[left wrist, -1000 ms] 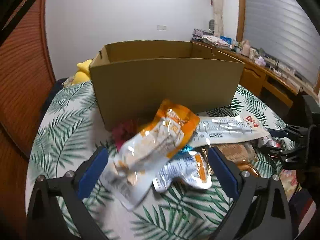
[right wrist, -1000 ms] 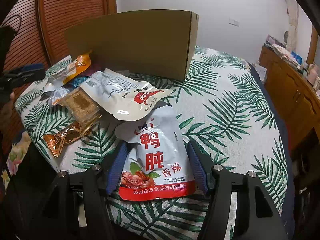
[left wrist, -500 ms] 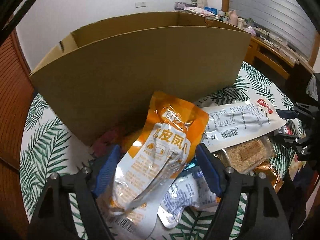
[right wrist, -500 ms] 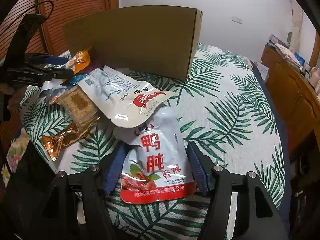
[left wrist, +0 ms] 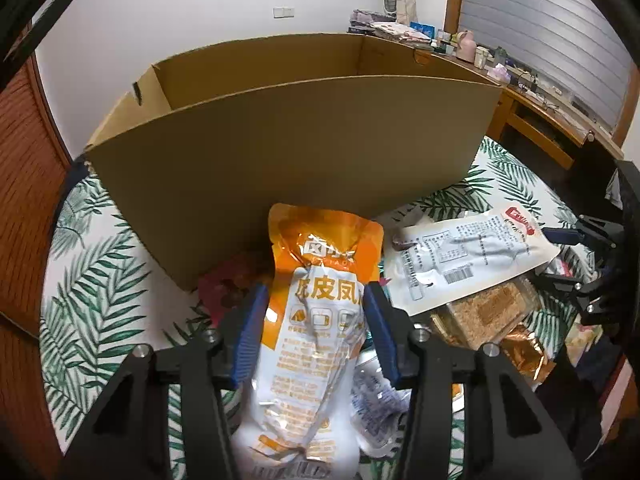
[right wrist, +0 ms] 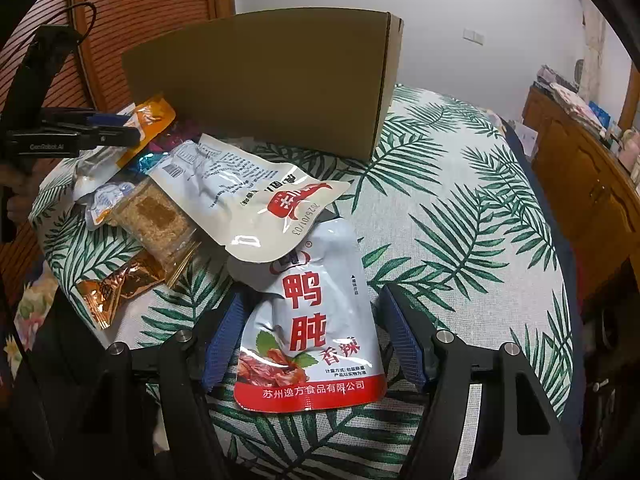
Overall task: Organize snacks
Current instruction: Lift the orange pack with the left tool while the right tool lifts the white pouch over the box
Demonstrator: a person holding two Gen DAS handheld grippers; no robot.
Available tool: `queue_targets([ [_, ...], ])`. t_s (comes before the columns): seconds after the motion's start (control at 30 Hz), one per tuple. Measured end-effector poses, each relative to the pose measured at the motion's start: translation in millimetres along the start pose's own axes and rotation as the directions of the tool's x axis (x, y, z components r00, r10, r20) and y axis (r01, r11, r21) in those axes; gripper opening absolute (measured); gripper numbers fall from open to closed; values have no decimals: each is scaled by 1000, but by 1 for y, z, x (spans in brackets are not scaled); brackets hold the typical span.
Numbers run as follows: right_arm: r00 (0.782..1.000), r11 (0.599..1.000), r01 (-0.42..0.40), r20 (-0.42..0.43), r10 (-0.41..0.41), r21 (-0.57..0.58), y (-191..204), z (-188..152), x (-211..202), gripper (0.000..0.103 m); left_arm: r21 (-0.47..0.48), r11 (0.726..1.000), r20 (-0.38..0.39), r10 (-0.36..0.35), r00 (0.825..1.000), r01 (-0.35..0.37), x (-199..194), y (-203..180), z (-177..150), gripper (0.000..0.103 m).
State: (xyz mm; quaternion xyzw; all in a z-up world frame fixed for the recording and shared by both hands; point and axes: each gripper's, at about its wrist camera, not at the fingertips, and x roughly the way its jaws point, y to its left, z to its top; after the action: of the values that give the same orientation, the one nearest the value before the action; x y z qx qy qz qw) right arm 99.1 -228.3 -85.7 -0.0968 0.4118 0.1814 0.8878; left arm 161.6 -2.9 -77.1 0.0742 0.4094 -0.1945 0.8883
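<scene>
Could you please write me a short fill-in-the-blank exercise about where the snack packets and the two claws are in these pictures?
1. The left claw is closing around the white and ____ packet.
2. The cardboard box stands ____ the snack pile.
3. The pouch with a red bottom band lies between the fingers of the ____ claw.
4. The tablecloth shows green ____.

Missing words: orange; behind; right; leaves

home, lived-in rm | leaf-print tablecloth (right wrist: pixel 460 184) | wood sideboard (right wrist: pixel 580 168) w/ clutter | wall switch (left wrist: pixel 283 11)
</scene>
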Motion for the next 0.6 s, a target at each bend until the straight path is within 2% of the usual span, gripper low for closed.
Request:
queue_targets([
  [0.17,1000,1000,8,-3,-8,-2,1,1,1,70,-21,1000,14,-9,1000,9,4,1,-1,50],
  [0.37,1000,1000,6,-6,-6,-5,1,2,2,71,19,1000,-22,23,1000,-23,18,-10,2,63],
  [0.4,1000,1000,5,-7,-5,-6,1,2,2,71,30,999,-23,34,999,-34,19,-11,2,63],
  [0.43,1000,1000,4,-9,-4,-7,1,3,2,71,41,998,-20,42,999,-41,19,-13,2,56],
  [0.53,1000,1000,-7,-15,6,-9,0,3,3,72,45,997,-25,61,998,-60,18,-15,1,48],
  [0.6,1000,1000,-16,-11,16,-11,0,4,2,59,43,996,-8,78,997,-78,13,-15,0,48],
])
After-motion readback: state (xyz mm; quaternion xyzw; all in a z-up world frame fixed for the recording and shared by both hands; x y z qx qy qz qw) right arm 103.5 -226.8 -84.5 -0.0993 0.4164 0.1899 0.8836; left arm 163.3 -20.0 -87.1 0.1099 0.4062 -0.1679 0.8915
